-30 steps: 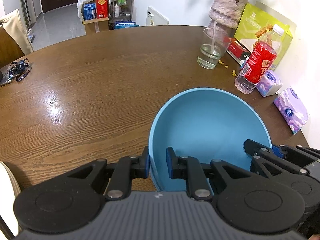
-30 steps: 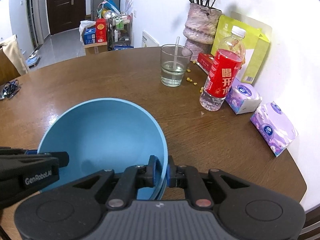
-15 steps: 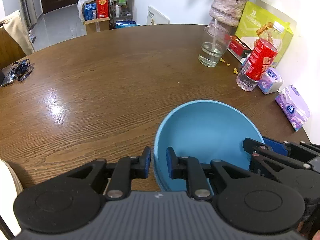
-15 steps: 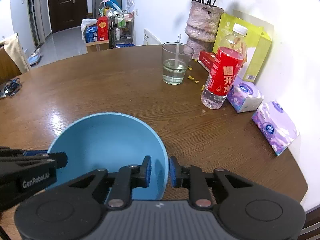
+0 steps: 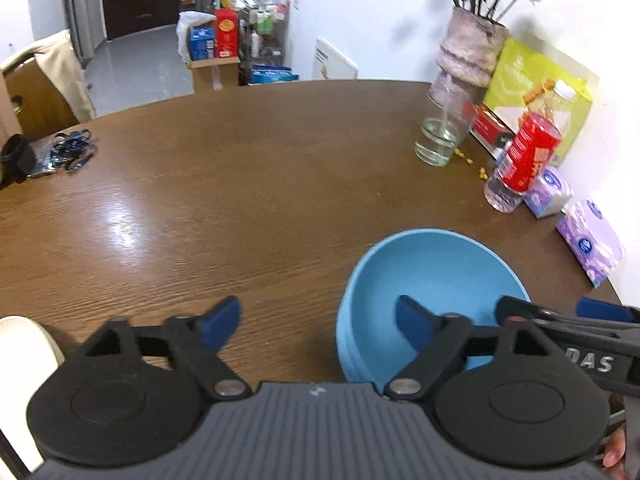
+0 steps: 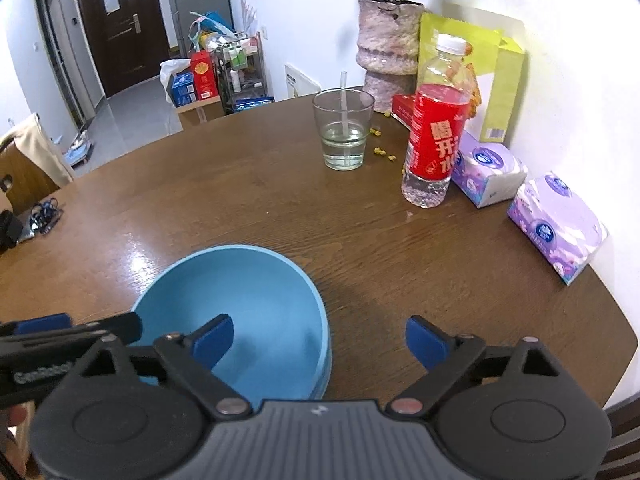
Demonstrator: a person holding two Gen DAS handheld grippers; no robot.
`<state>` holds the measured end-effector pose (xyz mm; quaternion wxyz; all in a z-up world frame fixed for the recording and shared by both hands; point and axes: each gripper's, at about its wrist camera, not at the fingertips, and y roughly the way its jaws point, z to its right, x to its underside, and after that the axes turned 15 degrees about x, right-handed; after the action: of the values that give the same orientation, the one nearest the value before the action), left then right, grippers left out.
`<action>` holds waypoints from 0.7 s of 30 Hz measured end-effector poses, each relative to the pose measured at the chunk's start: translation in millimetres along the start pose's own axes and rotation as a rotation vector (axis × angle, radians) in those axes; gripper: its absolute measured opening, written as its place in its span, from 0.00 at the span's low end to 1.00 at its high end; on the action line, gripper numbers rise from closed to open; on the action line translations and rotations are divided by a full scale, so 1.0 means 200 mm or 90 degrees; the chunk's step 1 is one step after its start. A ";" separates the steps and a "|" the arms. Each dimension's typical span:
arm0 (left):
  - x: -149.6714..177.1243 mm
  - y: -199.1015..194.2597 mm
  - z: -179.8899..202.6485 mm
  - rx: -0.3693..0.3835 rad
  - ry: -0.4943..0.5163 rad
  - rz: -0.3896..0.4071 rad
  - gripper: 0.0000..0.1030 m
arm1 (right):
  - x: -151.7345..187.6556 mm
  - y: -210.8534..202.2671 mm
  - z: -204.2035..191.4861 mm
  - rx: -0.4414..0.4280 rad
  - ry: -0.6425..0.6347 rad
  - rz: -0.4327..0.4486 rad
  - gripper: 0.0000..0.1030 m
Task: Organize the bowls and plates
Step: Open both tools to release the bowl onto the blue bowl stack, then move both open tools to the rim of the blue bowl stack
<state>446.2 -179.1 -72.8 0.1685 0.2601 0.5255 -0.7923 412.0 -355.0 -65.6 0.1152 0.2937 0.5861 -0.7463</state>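
A blue bowl (image 5: 436, 276) (image 6: 240, 292) sits upright on the brown wooden table (image 5: 240, 184), near its front right. My left gripper (image 5: 318, 322) hangs over the bowl's left rim. Its jaws are opening, wide apart on either side of the rim, and the blue pads (image 5: 412, 324) do not touch it. My right gripper (image 6: 320, 340) straddles the bowl's right rim the same way, jaws opening, pads (image 6: 214, 338) off the rim. Each gripper shows at the edge of the other's view. A second rim line on the bowl's side hints at a stack.
Along the wall at the right stand a water glass (image 6: 344, 136), a red-labelled bottle (image 6: 436, 136), two purple tissue packs (image 6: 556, 228), a vase (image 6: 386, 40) and a green bag. A lanyard bundle (image 5: 72, 148) lies far left. A white rounded object (image 5: 24, 360) shows at the lower left edge.
Both grippers were shut on the blue bowl's rim and have let go, with jaws now wide. They drew back and up a little, and the bowl rests lower in both views.
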 end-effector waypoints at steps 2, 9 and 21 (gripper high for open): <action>0.00 -0.02 -0.02 0.000 -0.012 0.008 1.00 | 0.00 -0.01 0.03 -0.002 0.014 -0.005 1.00; 0.04 -0.11 -0.04 0.021 -0.032 0.014 1.00 | 0.04 -0.04 0.09 -0.030 0.039 -0.026 1.00; 0.16 -0.24 -0.08 0.062 -0.059 0.029 1.00 | 0.16 -0.18 0.12 -0.057 0.038 -0.016 1.00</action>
<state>397.6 -145.4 -60.9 0.1978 0.2429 0.4721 -0.8240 360.6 -362.3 -51.0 0.1010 0.3030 0.6257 -0.7117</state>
